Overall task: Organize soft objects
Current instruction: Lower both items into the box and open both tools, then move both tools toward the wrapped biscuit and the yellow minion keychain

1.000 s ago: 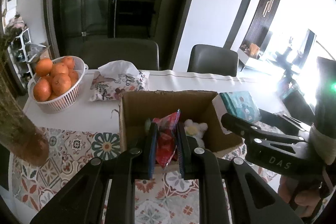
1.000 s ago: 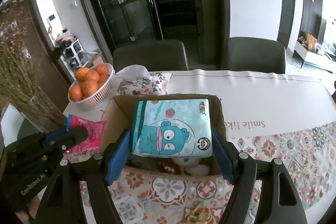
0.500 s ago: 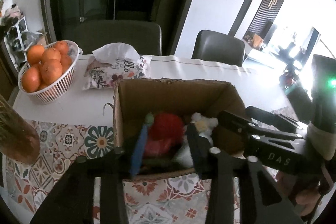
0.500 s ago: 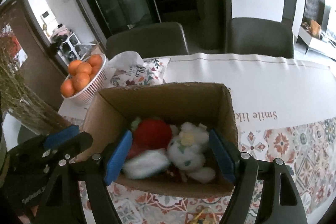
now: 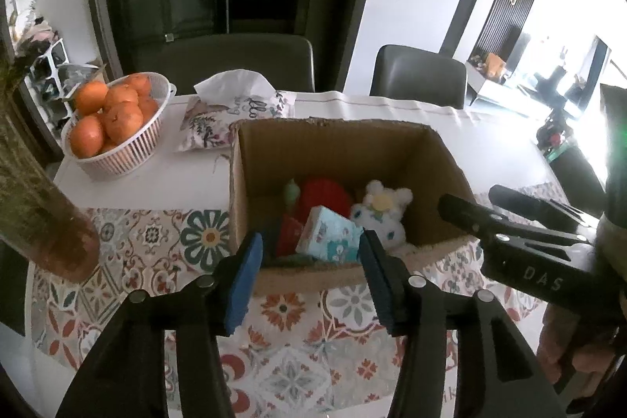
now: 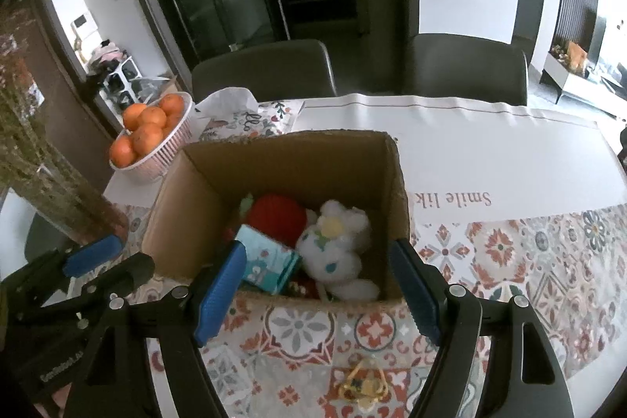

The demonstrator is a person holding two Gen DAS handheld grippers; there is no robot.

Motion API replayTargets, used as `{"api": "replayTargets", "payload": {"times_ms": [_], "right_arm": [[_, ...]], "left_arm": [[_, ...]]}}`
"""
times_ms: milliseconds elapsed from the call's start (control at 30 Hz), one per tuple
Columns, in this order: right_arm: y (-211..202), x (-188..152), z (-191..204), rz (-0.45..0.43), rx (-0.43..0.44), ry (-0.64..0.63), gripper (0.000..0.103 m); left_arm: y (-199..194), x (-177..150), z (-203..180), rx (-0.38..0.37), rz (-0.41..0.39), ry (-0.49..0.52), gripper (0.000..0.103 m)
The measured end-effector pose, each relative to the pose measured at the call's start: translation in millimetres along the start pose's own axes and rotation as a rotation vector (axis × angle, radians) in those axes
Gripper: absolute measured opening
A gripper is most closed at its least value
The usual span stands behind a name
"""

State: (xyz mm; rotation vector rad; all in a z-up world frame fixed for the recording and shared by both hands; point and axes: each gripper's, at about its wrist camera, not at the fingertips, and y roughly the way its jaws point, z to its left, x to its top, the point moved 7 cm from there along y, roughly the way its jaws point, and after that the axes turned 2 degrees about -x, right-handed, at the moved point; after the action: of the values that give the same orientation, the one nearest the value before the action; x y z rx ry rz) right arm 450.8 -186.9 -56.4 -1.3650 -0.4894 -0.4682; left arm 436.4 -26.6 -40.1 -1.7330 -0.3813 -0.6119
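An open cardboard box (image 5: pixel 337 143) (image 6: pixel 290 159) stands on the table. Inside lie a teal tissue pack (image 5: pixel 329 236) (image 6: pixel 268 259), a red packet (image 5: pixel 288 236), a red round soft thing (image 5: pixel 325 192) (image 6: pixel 276 216) and a white plush toy (image 5: pixel 382 212) (image 6: pixel 337 245). My left gripper (image 5: pixel 311 279) is open and empty, just in front of the box's near wall. My right gripper (image 6: pixel 317 288) is open and empty, at the box's near rim. Each gripper shows at the edge of the other's view.
A white basket of oranges (image 5: pixel 113 116) (image 6: pixel 151 136) and a floral tissue pouch (image 5: pixel 231 112) (image 6: pixel 250 116) stand behind the box on the left. A vase of dried stems (image 5: pixel 35 190) (image 6: pixel 47 183) is near left. A small yellow trinket (image 6: pixel 362 384) lies on the patterned cloth.
The left gripper opened and dropped the red packet into the box. The right gripper let go of the teal tissue pack, which now lies in the box. Both pulled back slightly.
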Motion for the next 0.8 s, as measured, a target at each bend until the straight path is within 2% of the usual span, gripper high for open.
{"api": "replayTargets", "payload": {"times_ms": [367,800], "right_arm": [[-25.1,-33.1,3.4,0.019,0.002,-0.045,0.077],[-41.7,-75.1,2.6,0.074,-0.014,-0.137,0.077]], "left_arm": [[-30.8,-35.9,-8.9,0.037,0.014,0.007,0.058],[-51.4,-97.7,-17.4,0.075,0.089,-0.054,0.071]]}}
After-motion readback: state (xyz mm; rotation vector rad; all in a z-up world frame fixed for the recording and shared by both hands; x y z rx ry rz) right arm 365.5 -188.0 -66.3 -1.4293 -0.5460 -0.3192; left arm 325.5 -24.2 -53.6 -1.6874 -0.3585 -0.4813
